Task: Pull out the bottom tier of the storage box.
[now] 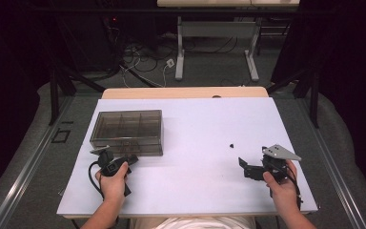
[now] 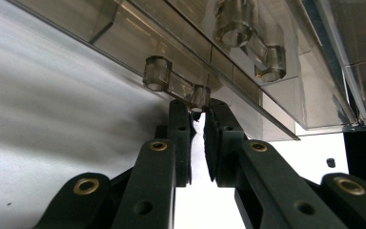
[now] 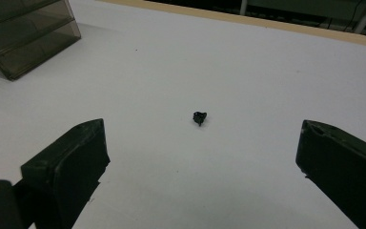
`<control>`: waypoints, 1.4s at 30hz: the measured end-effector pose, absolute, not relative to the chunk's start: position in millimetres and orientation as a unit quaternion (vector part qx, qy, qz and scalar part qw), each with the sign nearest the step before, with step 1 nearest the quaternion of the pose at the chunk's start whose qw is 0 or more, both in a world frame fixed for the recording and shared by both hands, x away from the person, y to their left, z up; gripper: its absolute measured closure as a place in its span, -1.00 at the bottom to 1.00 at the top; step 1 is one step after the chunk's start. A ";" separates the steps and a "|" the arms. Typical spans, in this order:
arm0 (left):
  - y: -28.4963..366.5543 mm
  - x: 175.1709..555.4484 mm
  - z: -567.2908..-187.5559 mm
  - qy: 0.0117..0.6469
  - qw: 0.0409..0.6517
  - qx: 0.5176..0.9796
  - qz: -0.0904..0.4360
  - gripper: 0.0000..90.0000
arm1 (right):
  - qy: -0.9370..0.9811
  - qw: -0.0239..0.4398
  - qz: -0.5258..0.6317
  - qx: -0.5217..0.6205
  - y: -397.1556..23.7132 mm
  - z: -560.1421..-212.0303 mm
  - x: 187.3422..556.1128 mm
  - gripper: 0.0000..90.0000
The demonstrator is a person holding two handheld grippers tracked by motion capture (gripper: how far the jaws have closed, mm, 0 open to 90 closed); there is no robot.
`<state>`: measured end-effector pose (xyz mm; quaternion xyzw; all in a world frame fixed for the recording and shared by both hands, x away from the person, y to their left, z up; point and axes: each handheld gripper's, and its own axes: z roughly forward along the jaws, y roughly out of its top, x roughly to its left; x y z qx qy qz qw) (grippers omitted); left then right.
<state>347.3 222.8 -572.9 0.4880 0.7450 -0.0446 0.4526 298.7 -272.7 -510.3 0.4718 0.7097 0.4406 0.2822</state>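
a smoky clear box (image 1: 127, 132) with inner compartments sits on the left half of the white desk (image 1: 195, 143), its lid down. the left tool (image 1: 124, 161) lies at the box's near edge, held in the person's left hand (image 1: 112, 181). in the left gripper view its jaws are nearly together, with a thin gap between them, and their tips come up right under a small clear latch knob (image 2: 158, 72) on the front of the box (image 2: 248, 57). a tiny dark bit sits between the tips, too small to tell what it is or whether the pads press on it.

the right tool (image 1: 246, 168) rests low over the desk's right side in the right hand (image 1: 281, 183), with its jaws spread wide and nothing between them. a small black piece (image 1: 231, 144) lies alone on the desk just ahead of it; in the right gripper view that piece (image 3: 199, 117) lies beyond the gap between the two jaws, well apart from both, with bare desk all round it. the box corner (image 3: 26, 33) shows far off at the upper left there.

beyond the desk's wooden far edge (image 1: 186, 92) are floor cables (image 1: 140, 59) and the white legs of another table (image 1: 181, 47). black frame posts (image 1: 53, 90) stand at either side.
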 end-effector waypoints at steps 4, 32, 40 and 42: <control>222.1 345.8 -572.3 0.744 0.452 0.490 -0.042 0.82 | 0.709 0.282 0.440 0.472 -272.9 -510.4 298.8 -0.93; 218.7 331.7 -568.6 0.751 0.436 0.494 -0.042 0.82 | 0.708 0.281 0.442 0.474 -271.0 -510.6 298.7 -0.93; 219.2 328.6 -568.4 0.752 0.434 0.495 -0.045 0.82 | 0.712 0.277 0.439 0.473 -270.9 -509.7 297.9 -0.93; 221.0 327.0 -567.4 0.750 0.430 0.499 -0.056 0.82 | 0.708 0.281 0.444 0.472 -270.5 -510.2 298.1 -0.93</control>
